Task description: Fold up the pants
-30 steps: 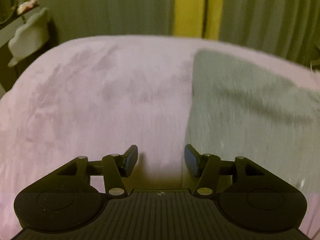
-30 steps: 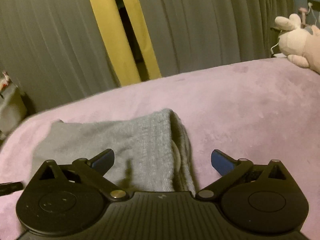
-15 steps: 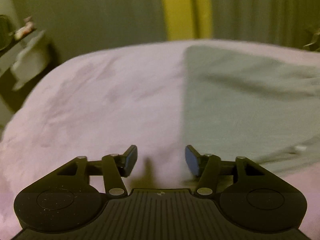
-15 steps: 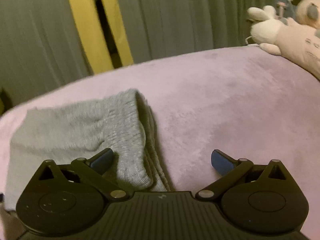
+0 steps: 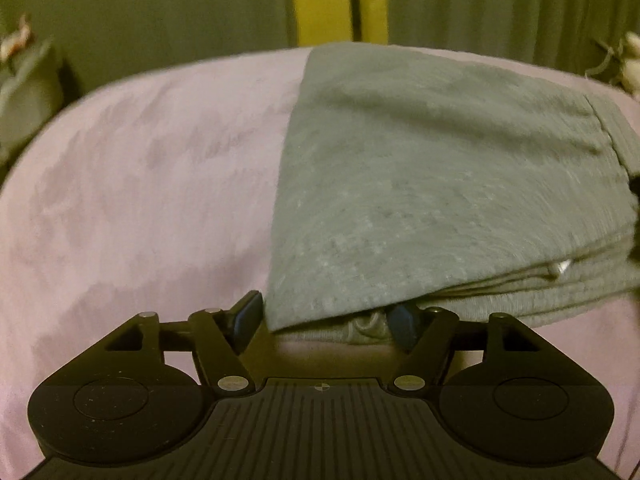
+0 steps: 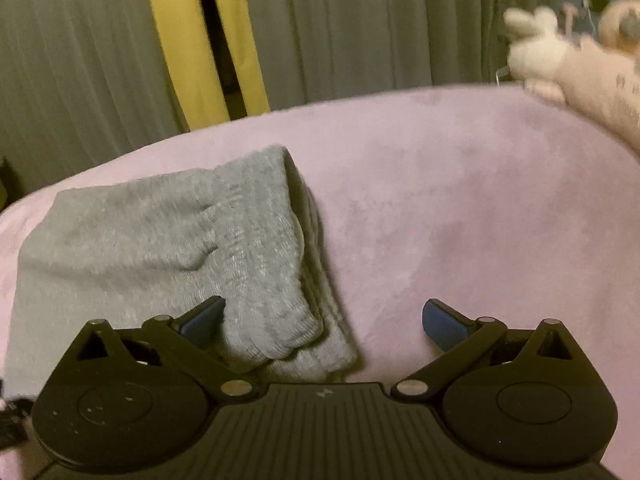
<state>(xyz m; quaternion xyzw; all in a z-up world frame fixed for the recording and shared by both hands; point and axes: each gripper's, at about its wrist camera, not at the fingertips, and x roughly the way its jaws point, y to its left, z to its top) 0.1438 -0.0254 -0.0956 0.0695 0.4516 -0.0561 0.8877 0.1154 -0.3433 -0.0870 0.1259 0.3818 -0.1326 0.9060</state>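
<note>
The grey pants [image 5: 432,184] lie folded in several layers on the pink bed cover [image 5: 140,200]. In the left wrist view my left gripper [image 5: 322,320] is open at the near left corner of the stack, whose top layer drapes between the fingers. In the right wrist view the pants [image 6: 160,248] lie left of centre, ribbed waistband end toward me. My right gripper [image 6: 322,320] is open wide, its left finger [image 6: 202,320] over the cloth and its right finger [image 6: 444,322] over bare cover.
Grey curtains [image 6: 360,20] with a yellow strip [image 6: 176,40] hang behind the bed. A pink plush toy [image 6: 580,64] lies at the bed's far right. A pale chair [image 5: 24,80] stands off the left edge.
Both grippers have moved in toward the pants. The left gripper came right and forward until the stack's corner sits between its fingers. The right gripper came closer to the waistband end.
</note>
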